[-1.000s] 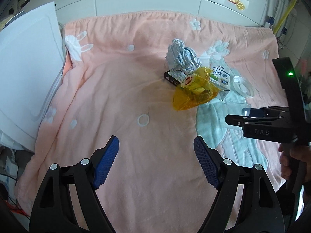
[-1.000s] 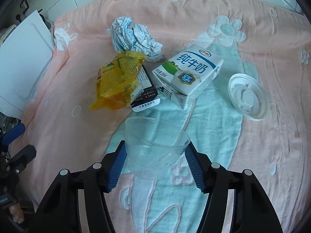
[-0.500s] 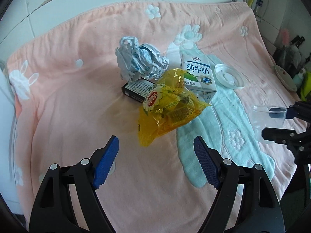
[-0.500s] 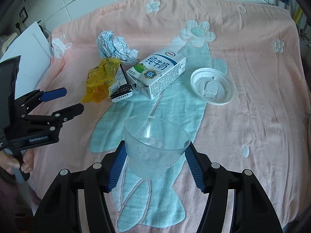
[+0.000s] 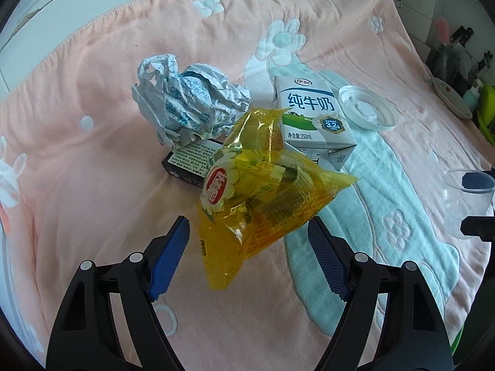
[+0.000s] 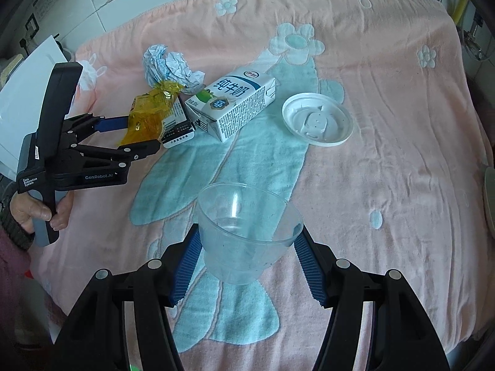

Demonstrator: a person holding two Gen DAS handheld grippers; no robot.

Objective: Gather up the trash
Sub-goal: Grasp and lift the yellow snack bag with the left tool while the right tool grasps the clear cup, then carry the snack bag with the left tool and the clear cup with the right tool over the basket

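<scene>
We see only part of the dark box (image 5: pixel 188 162): the wrapper (image 5: pixel 263 204) and the crumpled paper (image 5: pixel 188 95) cover the rest, and its print is too small to read. The cup (image 5: pixel 468 198) is cut off by the left view's right edge. The wrapper also hides the carton's (image 5: pixel 312 114) near corner. Items past the blanket (image 5: pixel 92 185) at right are blurred.

Left gripper (image 6: pixel 136 137): black plastic frame, blue ribbed fingers (image 6: pixel 113 123), silver screws, white "GenRobot.AI" lettering, grey handle. Hand (image 6: pixel 40 213): bare skin, dark knitted cuff, maroon sleeve.
</scene>
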